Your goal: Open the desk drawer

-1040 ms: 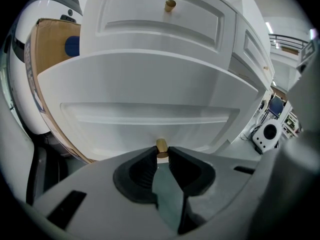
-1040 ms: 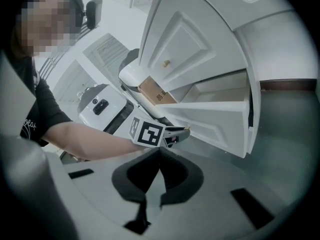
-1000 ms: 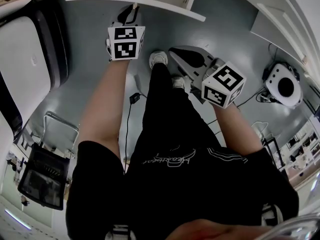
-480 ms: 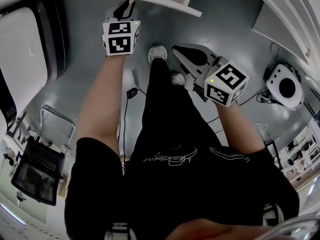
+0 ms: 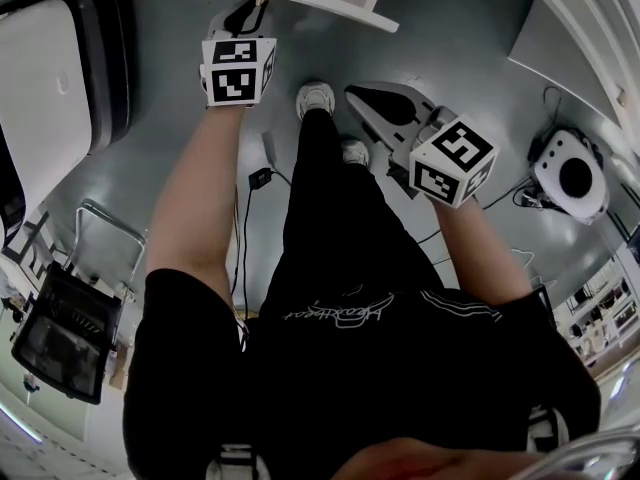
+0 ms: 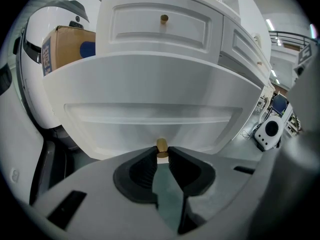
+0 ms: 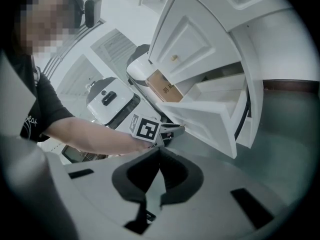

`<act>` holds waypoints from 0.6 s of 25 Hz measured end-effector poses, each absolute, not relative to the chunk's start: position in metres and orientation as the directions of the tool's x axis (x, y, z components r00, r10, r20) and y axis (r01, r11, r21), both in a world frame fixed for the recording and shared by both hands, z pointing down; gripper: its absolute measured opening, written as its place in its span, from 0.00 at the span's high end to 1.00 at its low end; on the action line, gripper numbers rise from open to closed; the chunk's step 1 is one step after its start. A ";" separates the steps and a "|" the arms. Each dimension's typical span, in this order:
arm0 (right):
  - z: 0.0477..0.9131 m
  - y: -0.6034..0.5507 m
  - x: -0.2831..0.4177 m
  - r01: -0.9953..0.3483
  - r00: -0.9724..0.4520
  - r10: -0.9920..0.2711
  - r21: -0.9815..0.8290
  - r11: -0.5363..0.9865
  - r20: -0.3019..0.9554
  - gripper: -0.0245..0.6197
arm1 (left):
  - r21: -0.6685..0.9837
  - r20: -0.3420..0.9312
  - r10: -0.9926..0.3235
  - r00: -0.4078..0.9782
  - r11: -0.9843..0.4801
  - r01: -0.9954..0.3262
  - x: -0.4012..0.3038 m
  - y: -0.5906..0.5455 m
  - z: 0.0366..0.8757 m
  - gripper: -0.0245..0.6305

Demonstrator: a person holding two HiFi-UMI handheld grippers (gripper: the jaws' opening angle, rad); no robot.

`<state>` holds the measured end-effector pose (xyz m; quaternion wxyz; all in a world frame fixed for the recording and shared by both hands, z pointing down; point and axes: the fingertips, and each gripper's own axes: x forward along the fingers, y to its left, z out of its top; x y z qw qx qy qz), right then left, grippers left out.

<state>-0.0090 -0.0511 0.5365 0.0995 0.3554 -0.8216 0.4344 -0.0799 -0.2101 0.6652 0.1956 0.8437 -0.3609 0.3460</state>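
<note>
Grips the small brass knob (image 6: 162,145) of the desk drawer (image 6: 150,94) with the left hand-held gripper (image 6: 162,153), pinching it between the very tips of the two dark pads. Holds the right hand-held gripper (image 7: 159,151) clenched on nothing, tips together, off to the right of the drawer and well apart from it, aimed toward the left arm. Has the drawer pulled out of the white desk (image 6: 235,39); in the right gripper view, shows its white inside laid open from above. Leaves untouched a second brass knob (image 6: 164,19) on the shut panel higher up. Finds a brown cardboard box (image 6: 67,46) to the left of the desk, close against a rounded white machine (image 6: 35,74), and a small white device (image 6: 267,131) with a round dark face on the grey floor (image 5: 180,168) to the right. From the head view, puts the drawer's front edge at the top of the frame, with the left arm stretched straight to it and a white shoe (image 5: 316,96) near that gripper's marker cube (image 5: 235,68).
</note>
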 end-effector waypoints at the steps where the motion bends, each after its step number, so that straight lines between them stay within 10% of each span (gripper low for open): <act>1: 0.536 -0.050 -0.010 -0.668 -0.730 -0.495 -0.643 0.375 0.471 0.95 | 0.080 0.726 -0.474 0.499 -0.662 -0.745 -0.081 -0.208 0.666 0.85; 15: 0.538 -0.021 -0.019 -0.641 -0.756 -0.471 -0.660 0.392 0.455 0.95 | 0.070 0.730 -0.490 0.476 -0.639 -0.766 -0.101 -0.179 0.668 0.85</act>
